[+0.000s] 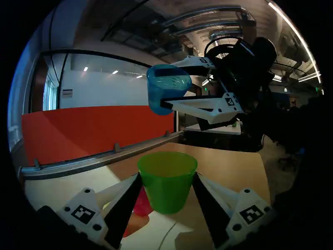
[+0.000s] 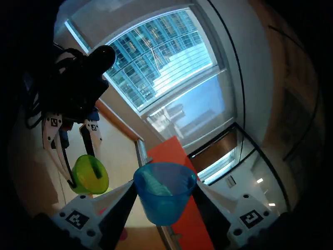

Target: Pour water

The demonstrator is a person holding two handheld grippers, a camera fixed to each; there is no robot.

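The green cup (image 1: 167,183) stands upright between the two fingers of the left claw (image 1: 167,179). The fingers are closed part way and press on the cup's sides, holding it above the table (image 1: 233,162). The cup's mouth is open to the top, and I cannot tell whether anything is inside.

In the left gripper view, the blue cup (image 1: 166,87) hangs higher up and farther off, clear of the green cup. It is gripped by the right claw (image 1: 168,85), which is rolled so that one finger lies over the cup and the other under it. The blue cup is tilted, with its mouth turned partly toward this camera.

In the right gripper view the blue cup sits clamped between that claw's fingers. Something pale shows inside it, too unclear to name.

A red thing (image 1: 143,204) lies on the table just under the green cup. An orange wall panel (image 1: 91,129) runs behind the table, and a large window (image 2: 166,66) shows in the right gripper view.
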